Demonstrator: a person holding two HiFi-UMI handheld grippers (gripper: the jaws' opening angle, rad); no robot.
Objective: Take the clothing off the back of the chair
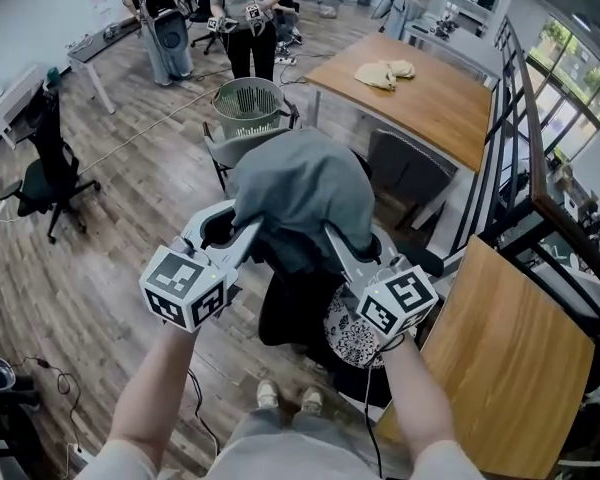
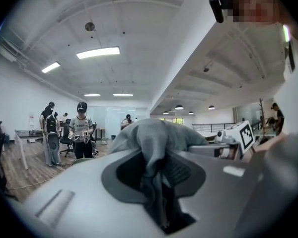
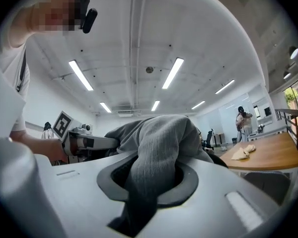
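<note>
my left tool (image 2: 156,185) was pinched narrow on a fold of the grey knitted garment (image 1: 302,190), with the cloth bunched between its jaws. my right tool (image 3: 145,182) was clamped the same way on another fold. the garment hung in a heap between both tools, held up over the black chair (image 1: 283,308) and draping down toward it. i could not tell whether it touched the chair's back. a wire basket (image 1: 248,106) stood beyond the chair.
</note>
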